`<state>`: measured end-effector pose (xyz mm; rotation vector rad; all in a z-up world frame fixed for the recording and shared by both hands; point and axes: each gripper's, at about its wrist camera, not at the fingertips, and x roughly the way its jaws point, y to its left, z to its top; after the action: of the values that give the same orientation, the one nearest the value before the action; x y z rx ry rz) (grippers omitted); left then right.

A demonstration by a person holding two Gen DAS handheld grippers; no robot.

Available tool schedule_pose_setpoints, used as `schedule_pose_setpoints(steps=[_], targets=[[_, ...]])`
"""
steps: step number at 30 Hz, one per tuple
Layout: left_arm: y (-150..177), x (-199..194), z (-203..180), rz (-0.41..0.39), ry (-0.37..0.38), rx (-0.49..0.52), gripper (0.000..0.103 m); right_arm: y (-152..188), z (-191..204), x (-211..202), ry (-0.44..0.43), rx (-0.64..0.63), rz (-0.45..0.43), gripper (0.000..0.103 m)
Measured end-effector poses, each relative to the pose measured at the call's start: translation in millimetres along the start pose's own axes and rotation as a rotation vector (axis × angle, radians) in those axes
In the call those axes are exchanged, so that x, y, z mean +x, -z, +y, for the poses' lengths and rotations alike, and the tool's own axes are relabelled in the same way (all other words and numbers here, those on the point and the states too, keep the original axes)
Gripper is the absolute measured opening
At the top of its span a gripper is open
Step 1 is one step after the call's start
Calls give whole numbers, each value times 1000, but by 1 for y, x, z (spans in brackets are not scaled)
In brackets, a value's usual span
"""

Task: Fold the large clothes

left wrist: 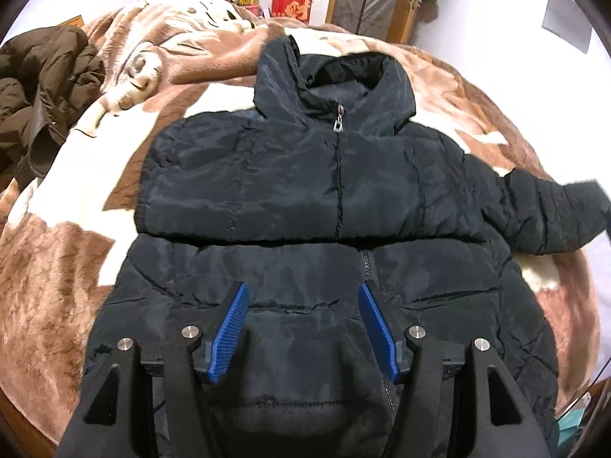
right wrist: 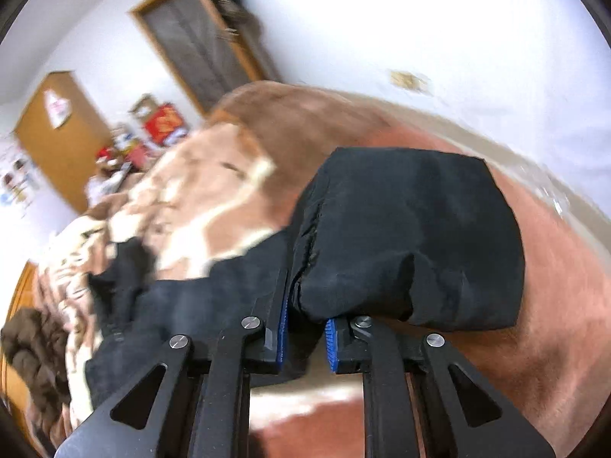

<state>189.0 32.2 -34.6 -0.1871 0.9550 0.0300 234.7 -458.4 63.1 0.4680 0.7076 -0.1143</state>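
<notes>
While the black puffer jacket [left wrist: 305, 191] lies zipped on the bed [left wrist: 57, 267] | right gripper [right wrist: 305, 337] jaws pinching sleeve cuff [right wrist: 412, 244] | left gripper [left wrist: 303, 328] jaws spread, empty | bulky, soft, slippery; grip hems.

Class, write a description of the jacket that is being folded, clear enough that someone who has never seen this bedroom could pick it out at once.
Start at the bed covered by a brown-and-cream blanket. In its middle lies the black jacket, spread front-up, zipped, hood away from the camera. The brown coat at the blanket's left edge is crumpled in a heap, and only the black one has its sleeve clamped in the right gripper.
</notes>
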Motion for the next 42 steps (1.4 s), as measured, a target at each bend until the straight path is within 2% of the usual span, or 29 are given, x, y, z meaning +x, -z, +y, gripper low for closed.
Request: schedule_pose_setpoints(steps=[4, 9, 13, 19, 22, 24, 26, 27, 29, 32, 33, 36, 38, 42], targets=[[3, -16, 10, -27, 14, -28, 62, -13, 76, -31, -119, -123, -30, 16], [8, -28, 29, -44, 14, -67, 62, -5, 163, -26, -240, -275, 15, 16], [15, -31, 51, -48, 7, -105, 62, 31, 226, 10, -292, -391, 109, 16], [23, -27, 86, -48, -14, -167, 62, 104, 284, 75, -321, -477, 275, 17], [26, -24, 99, -42, -19, -188, 62, 140, 299, 112, -321, -509, 350, 19], [28, -20, 103, -36, -20, -195, 62, 160, 304, 135, -335, -520, 407, 25], [30, -17, 106, -29, -17, -199, 62, 178, 306, 151, -344, -534, 472, 53], [29, -16, 106, -26, -14, -200, 62, 186, 308, 156, -345, -548, 486, 58], [28, -15, 106, -26, -10, -195, 62, 193, 311, 154, -354, -576, 485, 60], [17, -17, 99, -42, -1, -175, 62, 186, 310, 132, -433, -571, 462, 60], [12, -19, 95, -53, 3, -165, 62, 177, 306, 119, -480, -557, 431, 60], [-10, -20, 78, -83, 25, -127, 62, 152, 290, 94, -522, -527, 342, 60], [-26, -17, 62, -106, 47, -91, 62, 136, 268, 87, -489, -504, 282, 60], [-58, 7, 23, -122, 99, -11, 62, 111, 205, 104, -263, -436, 232, 60]])
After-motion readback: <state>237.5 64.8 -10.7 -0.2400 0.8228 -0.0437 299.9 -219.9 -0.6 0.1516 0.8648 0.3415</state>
